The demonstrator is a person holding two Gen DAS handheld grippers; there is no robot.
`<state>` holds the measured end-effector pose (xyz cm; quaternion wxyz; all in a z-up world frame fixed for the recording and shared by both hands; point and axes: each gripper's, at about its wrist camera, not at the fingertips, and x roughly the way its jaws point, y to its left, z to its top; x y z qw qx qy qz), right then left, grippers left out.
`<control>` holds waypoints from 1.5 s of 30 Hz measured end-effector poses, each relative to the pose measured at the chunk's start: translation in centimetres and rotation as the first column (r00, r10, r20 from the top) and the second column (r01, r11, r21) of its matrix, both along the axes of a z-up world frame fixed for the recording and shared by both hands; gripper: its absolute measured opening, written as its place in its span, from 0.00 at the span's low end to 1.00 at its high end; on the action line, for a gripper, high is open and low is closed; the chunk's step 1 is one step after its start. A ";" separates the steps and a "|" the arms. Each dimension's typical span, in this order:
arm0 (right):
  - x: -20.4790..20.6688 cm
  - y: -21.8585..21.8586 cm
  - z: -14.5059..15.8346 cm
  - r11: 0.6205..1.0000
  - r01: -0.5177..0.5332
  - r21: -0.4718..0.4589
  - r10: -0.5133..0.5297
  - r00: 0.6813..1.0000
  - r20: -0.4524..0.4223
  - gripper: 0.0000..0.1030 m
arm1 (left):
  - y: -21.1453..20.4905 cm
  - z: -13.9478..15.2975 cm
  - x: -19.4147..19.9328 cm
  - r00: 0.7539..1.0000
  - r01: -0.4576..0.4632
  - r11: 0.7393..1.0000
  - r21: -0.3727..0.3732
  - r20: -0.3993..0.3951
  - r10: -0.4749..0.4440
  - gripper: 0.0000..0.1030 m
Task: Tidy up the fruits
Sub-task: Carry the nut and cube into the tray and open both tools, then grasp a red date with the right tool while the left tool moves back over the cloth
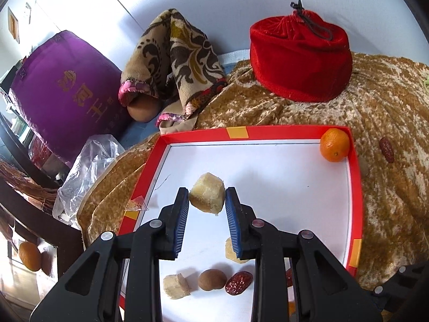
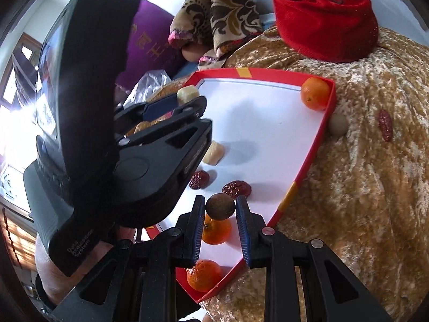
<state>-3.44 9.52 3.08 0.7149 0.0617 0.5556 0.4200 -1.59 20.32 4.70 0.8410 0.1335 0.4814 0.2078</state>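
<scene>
A red-rimmed tray [image 1: 273,132] with a white floor lies on a gold cloth. My left gripper [image 1: 207,192] is shut on a pale yellow lump [image 1: 207,201], held above the tray's left part; the right wrist view shows that lump [image 2: 187,94] too. My right gripper [image 2: 220,200] is shut on a small brown round fruit [image 2: 220,206] above the tray's near end. In the tray lie an orange [image 1: 335,145] in the far right corner, two more oranges [image 2: 215,230] near me, two red dates [image 2: 237,188], another brown fruit [image 1: 212,279] and pale chunks [image 1: 177,285].
Outside the tray on the right, a red date [image 2: 385,124] and a pale round fruit [image 2: 338,124] lie on the cloth. A red velvet pouch [image 1: 300,61] stands behind the tray. A patterned cloth [image 1: 177,61], a purple box [image 1: 67,88] and a plastic bag [image 1: 88,166] lie to the left.
</scene>
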 end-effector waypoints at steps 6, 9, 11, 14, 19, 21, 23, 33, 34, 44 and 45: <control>-0.4 0.6 -0.7 0.999 -0.013 -0.049 0.014 0.999 0.030 0.25 | -0.1 -1.5 0.8 0.998 -0.003 1.000 0.004 -0.067 0.003 0.25; -0.3 0.5 -0.6 0.999 -0.009 -0.053 0.011 0.999 0.035 0.26 | -0.6 -1.9 1.1 0.996 0.004 1.000 0.008 -0.086 -0.003 0.26; -0.1 0.2 -0.3 0.999 -0.007 -0.041 0.008 0.999 0.032 0.26 | -0.7 -1.8 1.2 0.997 -0.002 1.000 0.006 -0.083 0.002 0.26; 0.7 -1.5 0.8 1.000 0.020 -0.005 -0.019 0.999 0.034 0.26 | -0.4 -1.4 1.4 0.998 -0.024 1.000 -0.011 -0.062 0.024 0.28; 3.5 -5.5 2.4 0.990 0.127 0.067 -0.128 0.992 0.004 0.26 | -0.1 -0.3 1.3 0.998 -0.057 0.998 -0.023 -0.005 0.057 0.42; 4.7 -7.2 3.0 0.980 0.180 0.080 -0.182 0.983 0.010 0.26 | -0.1 0.4 1.2 0.998 -0.058 0.997 -0.049 0.024 0.059 0.42; 6.2 -8.7 3.3 0.969 0.231 0.084 -0.232 0.973 0.001 0.26 | -0.4 0.9 1.1 0.997 -0.052 0.996 -0.069 0.049 0.055 0.42; 10.0 -13.5 0.6 0.913 0.406 0.031 -0.401 0.910 -0.100 0.26 | -1.9 2.1 0.8 0.995 0.041 0.991 -0.130 0.099 -0.028 0.47; 10.1 -13.6 0.5 0.911 0.412 0.031 -0.407 0.907 -0.107 0.26 | -2.2 2.2 0.8 0.994 0.050 0.989 -0.139 0.104 -0.036 0.47; 11.0 -12.9 -0.2 0.909 0.417 0.010 -0.414 0.904 -0.100 0.26 | -4.8 1.5 0.1 0.984 0.177 0.970 -0.167 0.064 -0.168 0.47; 11.1 -12.5 -0.4 0.910 0.416 0.009 -0.412 0.905 -0.103 0.26 | -4.7 1.5 0.0 0.984 0.177 0.968 -0.180 0.059 -0.169 0.47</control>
